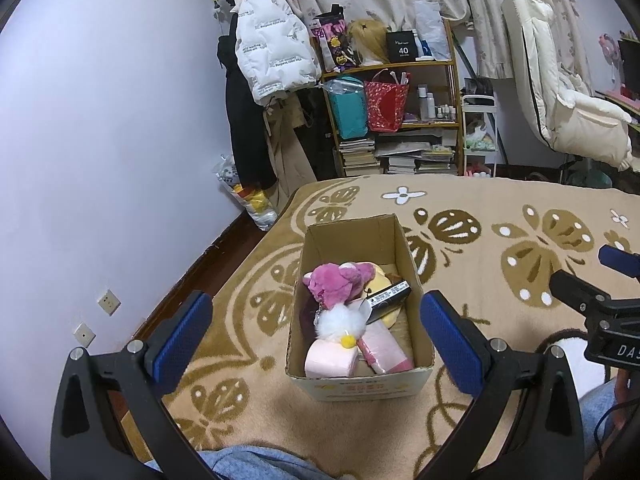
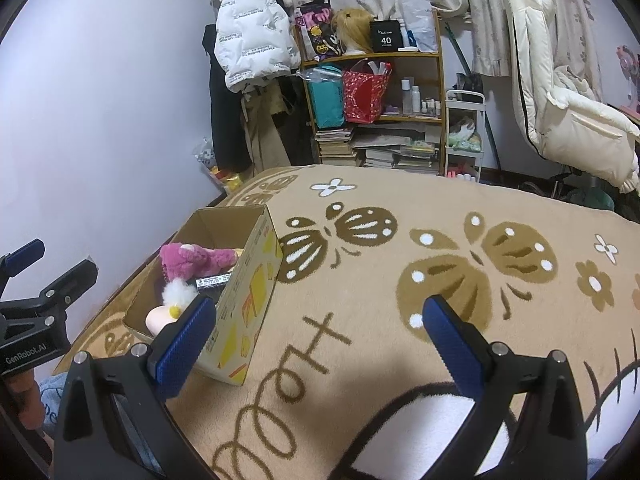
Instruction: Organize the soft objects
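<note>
Broadly, a beige butterfly-patterned blanket [image 2: 400, 208] covers the bed, and an open cardboard box [image 1: 352, 232] sits near the bed's left edge. Inside the box lie a pink plush toy [image 1: 336, 284], a white fluffy toy [image 1: 340, 322], a pale pink roll [image 1: 330, 362] at the near left corner, and a black packet [image 1: 388, 300]. Both tools hover empty: the left gripper [image 1: 316, 328] has its jaws wide apart over the box, and the right gripper [image 2: 318, 332] has its jaws apart just right of it.
</note>
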Available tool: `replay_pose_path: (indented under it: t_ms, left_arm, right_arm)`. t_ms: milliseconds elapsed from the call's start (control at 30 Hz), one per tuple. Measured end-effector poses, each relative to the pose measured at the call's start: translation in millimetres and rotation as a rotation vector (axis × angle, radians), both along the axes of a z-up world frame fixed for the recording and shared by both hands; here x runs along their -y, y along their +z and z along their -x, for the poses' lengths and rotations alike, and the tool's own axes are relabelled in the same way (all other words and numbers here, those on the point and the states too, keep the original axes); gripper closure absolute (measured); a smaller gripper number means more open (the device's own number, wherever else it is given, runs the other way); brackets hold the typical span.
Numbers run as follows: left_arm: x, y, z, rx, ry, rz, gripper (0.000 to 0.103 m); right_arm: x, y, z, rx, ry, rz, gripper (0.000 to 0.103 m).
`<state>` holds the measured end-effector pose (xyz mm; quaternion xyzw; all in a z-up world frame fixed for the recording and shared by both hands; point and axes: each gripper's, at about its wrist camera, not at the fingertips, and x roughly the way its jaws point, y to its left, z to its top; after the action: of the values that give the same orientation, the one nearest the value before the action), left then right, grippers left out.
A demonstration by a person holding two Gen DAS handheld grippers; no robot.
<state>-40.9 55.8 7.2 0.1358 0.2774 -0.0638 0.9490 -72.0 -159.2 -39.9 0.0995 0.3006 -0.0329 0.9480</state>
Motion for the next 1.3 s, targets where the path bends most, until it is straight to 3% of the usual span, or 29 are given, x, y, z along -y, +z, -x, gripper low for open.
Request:
replay_pose_path:
  t_ms: [1300]
  left_arm:
    - [-2.2, 3.3, -2.5, 0.009, -0.003, -0.017, 0.001]
  right_arm:
    - [-0.7, 0.2, 0.0, 0.002, -0.013, -0.004, 0.0]
